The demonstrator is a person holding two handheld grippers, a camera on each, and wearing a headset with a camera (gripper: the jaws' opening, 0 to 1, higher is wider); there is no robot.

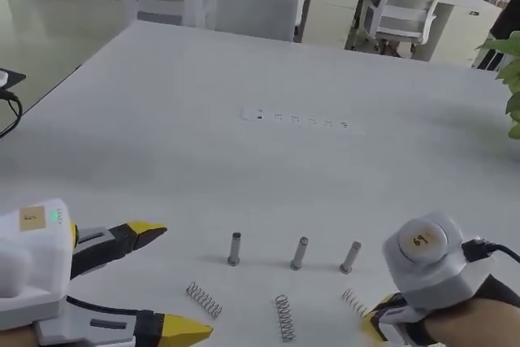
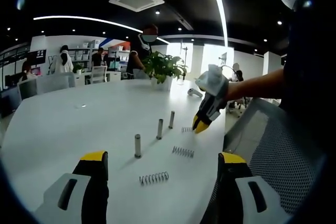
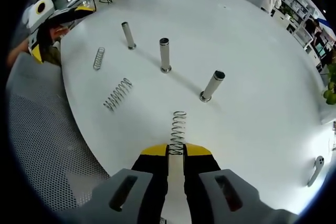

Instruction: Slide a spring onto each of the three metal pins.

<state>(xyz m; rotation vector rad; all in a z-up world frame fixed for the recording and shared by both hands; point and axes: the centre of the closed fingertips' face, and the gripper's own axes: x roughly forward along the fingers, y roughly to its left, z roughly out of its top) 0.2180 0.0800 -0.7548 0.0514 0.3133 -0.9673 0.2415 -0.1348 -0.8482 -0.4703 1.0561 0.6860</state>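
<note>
Three metal pins stand upright in a row on the white desk [image 1: 244,160], all of them bare; the middle pin [image 1: 300,253] is the mark for everything else. The right claw [image 3: 177,150] is pressed together on the near end of one spring [image 3: 178,126]. This spring lies flat on the desk, nearer the person than the middle pin and off toward the right-hand pin [image 3: 211,86], with its free end pointing between those two pins. The left claw [image 2: 163,158] is spread wide with nothing between its jaws, and it hovers on the opposite side of the middle pin, out past the left-hand pin [image 1: 234,249]. A second spring [image 1: 283,317] lies near the middle pin on the person's side. A third spring [image 1: 204,300] lies on that same side but further toward the left claw.
</note>
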